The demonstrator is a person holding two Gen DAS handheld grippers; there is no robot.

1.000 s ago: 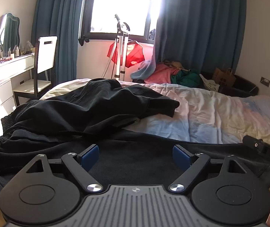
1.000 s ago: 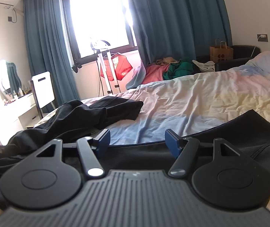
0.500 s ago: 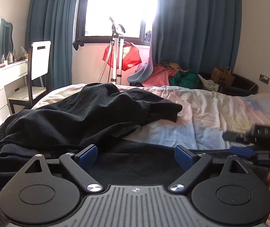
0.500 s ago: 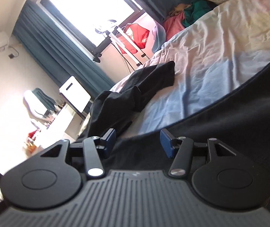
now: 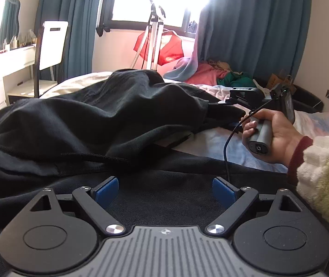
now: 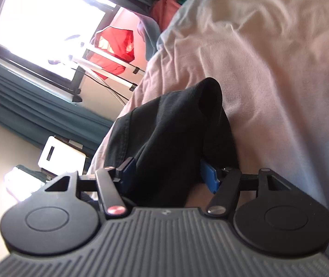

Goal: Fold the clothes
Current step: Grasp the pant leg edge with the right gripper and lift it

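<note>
A large black garment [image 5: 99, 120] lies crumpled across the bed [image 5: 210, 143], and its near part spreads under my left gripper [image 5: 165, 191]. That gripper is open just above the cloth, its blue pads wide apart and gripping nothing. A hand [image 5: 272, 133] in a fluffy sleeve holds the right gripper's handle at the garment's far end. In the right wrist view, rolled sideways, the black sleeve end [image 6: 187, 120] runs between my right gripper's [image 6: 167, 175] blue pads. Its jaws are opening and I see no squeeze on the cloth.
A white chair [image 5: 51, 43] and dressing table [image 5: 7, 60] stand at the left. A stand with a red garment [image 5: 162, 48] is under the window. A pile of clothes [image 5: 210, 73] lies beyond the bed. Pale bedsheet [image 6: 268, 69] is bare to the right.
The right gripper swung across the bed, rolled sideways and came down onto the black sleeve end, now between its pads. The left gripper moved forward and lower over the garment, still open.
</note>
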